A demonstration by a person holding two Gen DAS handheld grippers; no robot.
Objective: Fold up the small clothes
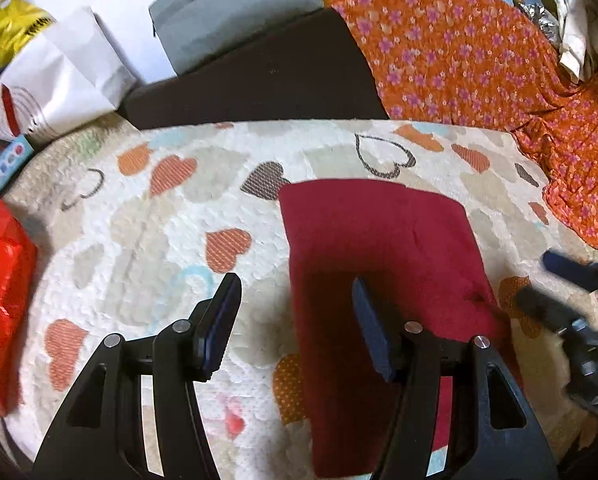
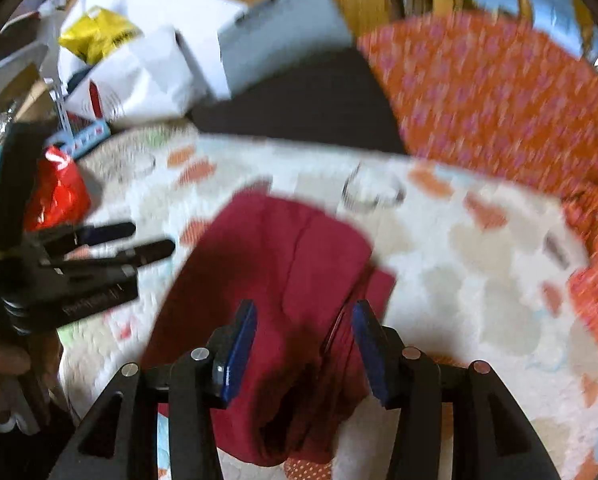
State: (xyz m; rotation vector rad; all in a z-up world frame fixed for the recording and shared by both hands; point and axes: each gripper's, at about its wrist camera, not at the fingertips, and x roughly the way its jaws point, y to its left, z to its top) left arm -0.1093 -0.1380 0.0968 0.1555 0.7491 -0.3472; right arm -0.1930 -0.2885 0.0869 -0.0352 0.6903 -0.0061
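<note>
In the left wrist view, the left gripper (image 1: 295, 300) is hovering over a heart-print blanket (image 1: 147, 220), its 2 jaws standing well apart and gripping nothing. A folded dark red garment (image 1: 379, 248) is lying flat on the blanket, and the jaw nearer it is hanging above its left edge. The right gripper (image 1: 539, 280) is showing blurred at the right edge. An orange floral cloth (image 1: 479, 60) is lying beyond.

In the right wrist view, which is blurred, the right gripper (image 2: 305, 312) is hanging above the dark red garment (image 2: 283, 248), jaws parted with no cloth pinched between them. The left gripper (image 2: 151, 240) is reaching in from the left.
</note>
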